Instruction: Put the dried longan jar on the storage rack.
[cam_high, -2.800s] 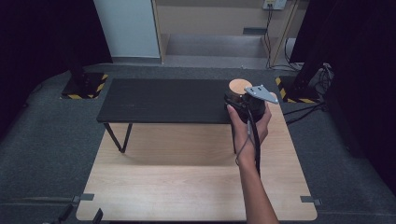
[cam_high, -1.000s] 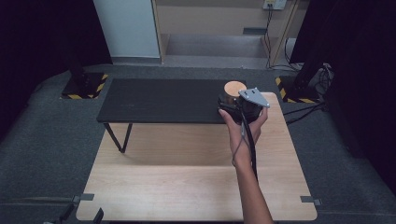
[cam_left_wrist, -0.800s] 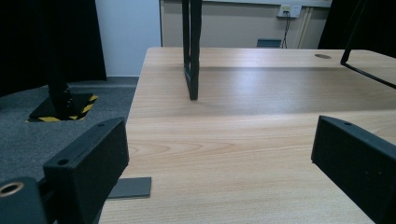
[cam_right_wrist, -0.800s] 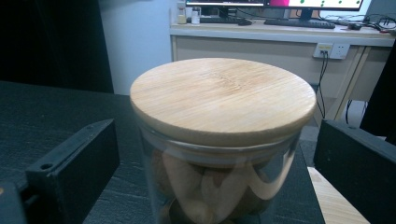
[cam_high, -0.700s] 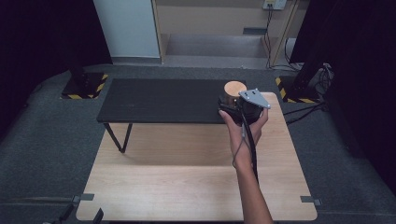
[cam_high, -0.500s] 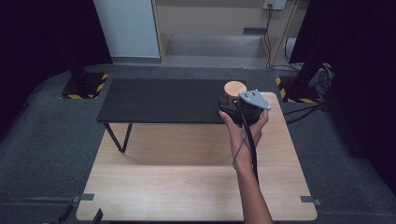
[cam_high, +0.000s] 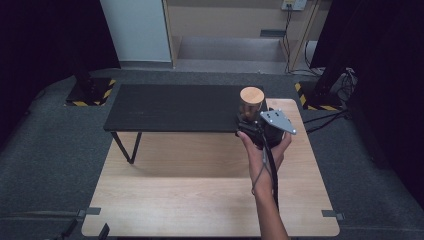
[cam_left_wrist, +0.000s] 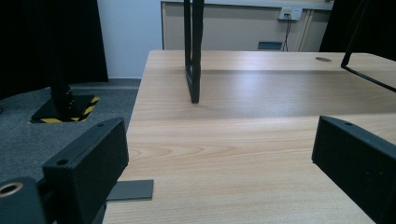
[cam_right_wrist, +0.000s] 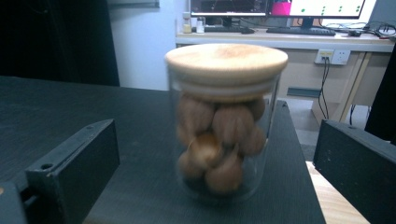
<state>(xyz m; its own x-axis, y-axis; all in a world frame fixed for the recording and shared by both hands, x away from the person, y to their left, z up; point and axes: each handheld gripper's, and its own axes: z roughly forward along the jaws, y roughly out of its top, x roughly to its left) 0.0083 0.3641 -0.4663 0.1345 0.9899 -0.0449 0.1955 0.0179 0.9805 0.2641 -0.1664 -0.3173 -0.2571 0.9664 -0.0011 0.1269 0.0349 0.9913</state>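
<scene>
A glass jar (cam_right_wrist: 226, 123) stands upright on the dark desk (cam_high: 175, 107), its long axis vertical and its round wooden lid (cam_right_wrist: 226, 59) facing straight up. It sits between the two fingers (cam_right_wrist: 74, 163) of the right gripper (cam_right_wrist: 219, 186), which stand wide apart, one on either side and neither touching the glass. The jar is a clear cylinder, packed with brown, ridged, nut-like pieces that fill it nearly to the lid; the lid is pale, flat and a little wider than the body. From above, the jar (cam_high: 251, 104) is just ahead of the right gripper (cam_high: 257, 125), near the right end of the dark desk, with a hand (cam_high: 262, 150) wrapped around the gripper's body. The left gripper (cam_left_wrist: 219, 182) looks along the light wooden desk (cam_left_wrist: 243, 140), its fingers (cam_left_wrist: 88, 168) also spread wide with bare wood between them; a black metal leg (cam_left_wrist: 193, 49) of the dark desk stands well ahead of them.
</scene>
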